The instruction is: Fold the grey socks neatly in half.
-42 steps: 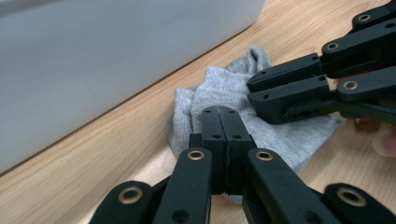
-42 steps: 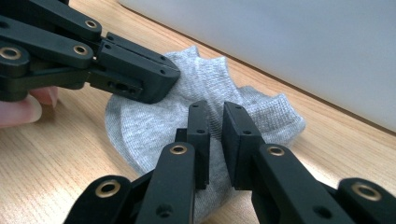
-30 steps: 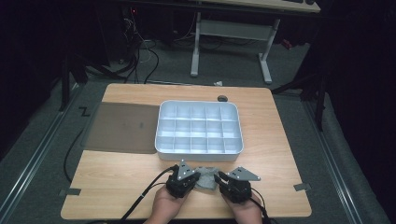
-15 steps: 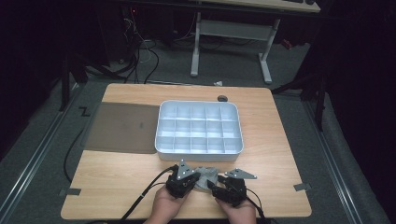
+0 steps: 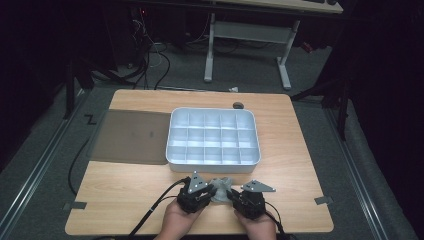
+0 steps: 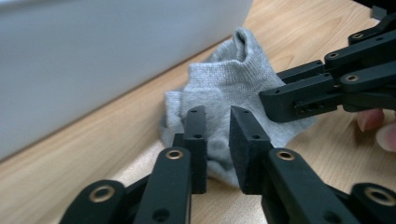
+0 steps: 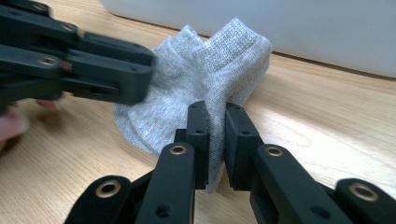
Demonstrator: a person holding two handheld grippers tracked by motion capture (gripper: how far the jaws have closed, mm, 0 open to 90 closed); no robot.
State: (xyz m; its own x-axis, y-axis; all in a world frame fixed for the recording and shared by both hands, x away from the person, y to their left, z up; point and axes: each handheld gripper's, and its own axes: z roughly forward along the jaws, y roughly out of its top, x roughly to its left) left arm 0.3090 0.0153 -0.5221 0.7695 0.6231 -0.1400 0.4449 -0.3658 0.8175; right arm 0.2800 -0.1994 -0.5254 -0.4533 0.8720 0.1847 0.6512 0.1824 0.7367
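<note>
We hold a grey sock point(image 5: 220, 189) on the table point(image 5: 125, 200) between our two grippers, at about six o'clock from the white tray point(image 5: 214, 161) and just beside its near wall. In the left gripper view the sock point(image 6: 224, 100) lies bunched on the wood, its cuff standing up toward the tray point(image 6: 107, 56) at eleven o'clock. Our left gripper point(image 6: 217, 140) has just been opening: its jaws now stand a little apart with a fold of sock between them, the pads not visibly pressing on it. The right gripper point(image 6: 299, 100) comes in from three o'clock in that view, its tips on the sock's edge.

In the right gripper view the right gripper point(image 7: 216, 140) has just been closing, and its jaws now clamp a thin fold of the sock point(image 7: 205, 74) at its near edge. The left gripper point(image 7: 135, 79) reaches in from nine o'clock there, over the sock. In the high view the left gripper point(image 5: 210, 192) sits at nine o'clock of the sock, the right gripper point(image 5: 231, 196) at three o'clock. A dark mat point(image 5: 132, 136) lies at nine o'clock of the tray
</note>
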